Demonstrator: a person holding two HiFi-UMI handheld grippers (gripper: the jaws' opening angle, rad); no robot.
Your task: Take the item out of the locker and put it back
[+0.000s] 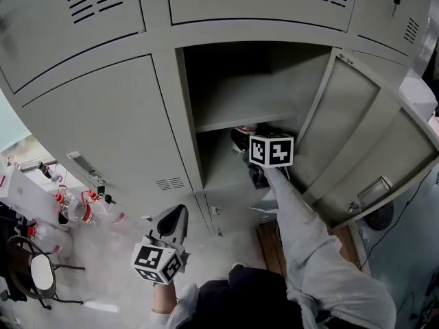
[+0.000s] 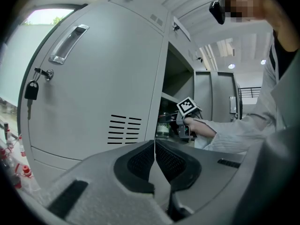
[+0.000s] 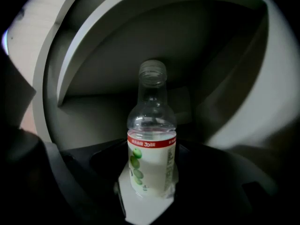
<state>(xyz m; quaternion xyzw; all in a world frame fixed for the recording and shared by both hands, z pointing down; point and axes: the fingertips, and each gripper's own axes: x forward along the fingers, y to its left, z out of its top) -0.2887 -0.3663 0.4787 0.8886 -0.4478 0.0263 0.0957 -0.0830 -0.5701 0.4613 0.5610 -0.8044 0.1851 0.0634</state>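
Pinching the bottle [image 3: 151,125] by its labelled lower half: right gripper [image 3: 151,175], jaws on both sides, bottle upright. Bottle sits inside the open locker [image 1: 226,88], under the shelf [image 1: 247,120]; can't tell if its base touches the floor there. Door [image 1: 357,136] swung out right. Left gripper [image 2: 154,159] hangs low outside, jaws pressed together, empty.
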